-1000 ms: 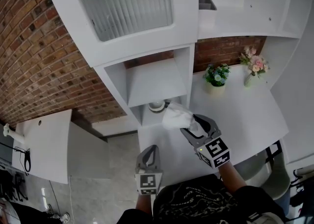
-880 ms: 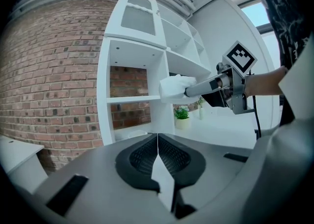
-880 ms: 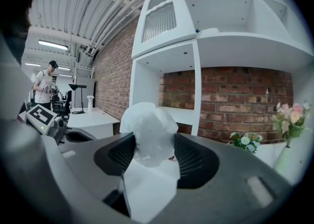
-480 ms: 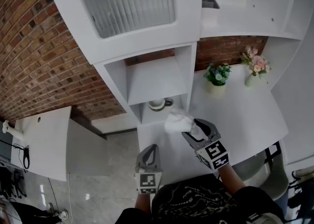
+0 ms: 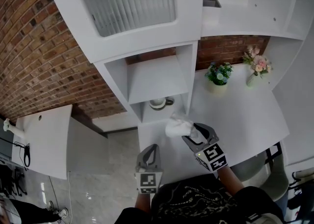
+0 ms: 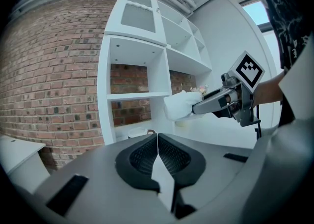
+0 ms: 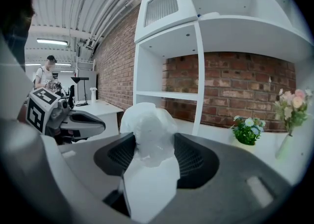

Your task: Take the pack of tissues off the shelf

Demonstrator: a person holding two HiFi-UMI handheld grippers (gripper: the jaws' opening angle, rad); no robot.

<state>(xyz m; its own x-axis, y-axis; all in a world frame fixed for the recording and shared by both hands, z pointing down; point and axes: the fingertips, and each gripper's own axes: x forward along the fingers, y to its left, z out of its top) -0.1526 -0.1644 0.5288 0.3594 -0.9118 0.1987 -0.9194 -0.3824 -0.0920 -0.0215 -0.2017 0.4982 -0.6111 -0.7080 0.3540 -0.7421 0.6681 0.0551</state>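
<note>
R gripper (image 5: 190, 133) clenched on tissue pack (image 5: 176, 126), centre of head view, just below shelf (image 5: 158, 81) w/ cup (image 5: 158, 103), over white counter (image 5: 245, 115); L gripper (image 5: 149, 149) lower centre, jaws together, empty

Bright, even indoor light w/ ceiling strip lamp (image 7: 51, 42) on, soft shadows in shelf (image 5: 157, 78) bays, gripper views fisheye w/ black corners.

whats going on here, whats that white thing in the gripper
A person is working with a gripper in each hand. The right gripper is shut on a pack of tissues, holding it in the air over the white counter, just clear of the shelf unit. The left gripper is shut and empty, off to the left. A cup sits in the low compartment.
</note>
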